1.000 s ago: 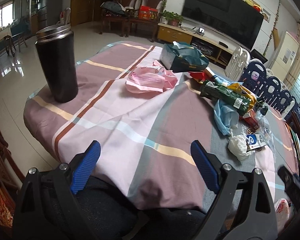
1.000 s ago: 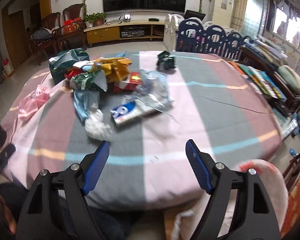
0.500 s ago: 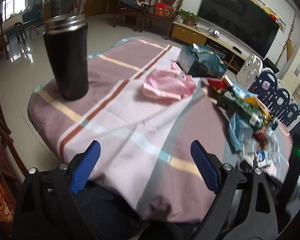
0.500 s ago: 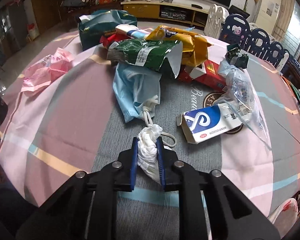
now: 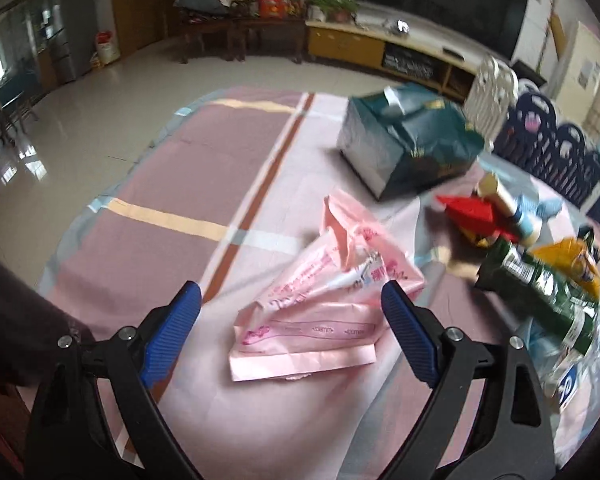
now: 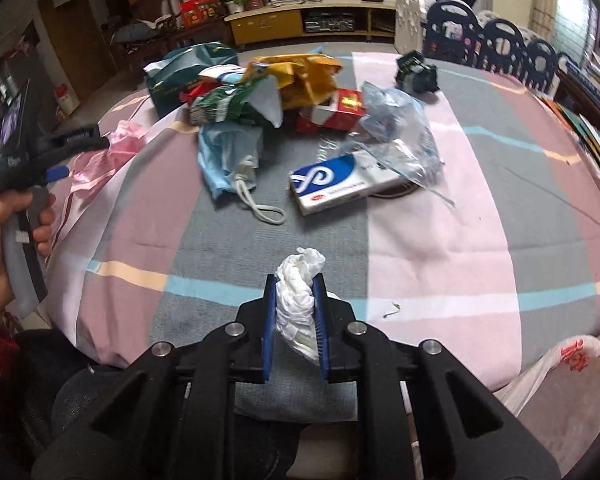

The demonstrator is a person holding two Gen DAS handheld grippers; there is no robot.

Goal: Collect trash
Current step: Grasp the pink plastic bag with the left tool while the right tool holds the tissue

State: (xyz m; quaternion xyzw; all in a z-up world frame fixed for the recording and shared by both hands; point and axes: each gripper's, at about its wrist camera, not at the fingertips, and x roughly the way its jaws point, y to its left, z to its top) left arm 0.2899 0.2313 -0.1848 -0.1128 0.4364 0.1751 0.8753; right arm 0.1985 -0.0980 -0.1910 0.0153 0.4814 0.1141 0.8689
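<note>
Right gripper (image 6: 295, 312) now clamped on tissue (image 6: 299, 292), lifted off table, left gripper (image 5: 291, 318) moved over pink bag (image 5: 324, 312)

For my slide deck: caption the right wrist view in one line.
Right gripper clamps a crumpled white tissue above the striped tablecloth, trash pile beyond.

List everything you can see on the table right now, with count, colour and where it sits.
tablecloth: one, pink and grey checks, covering table
pink bag: one, between left jaws, untouched
teal bag: one, far side
green packet: one, in pile
yellow packet: one, behind it
red box: one, pile's right
blue mask: one, pile's front
blue-white box: one, mid-table
clear bag: one, over that box
white tissue wad: one, clamped
left gripper: open
right gripper: shut on wad
</note>
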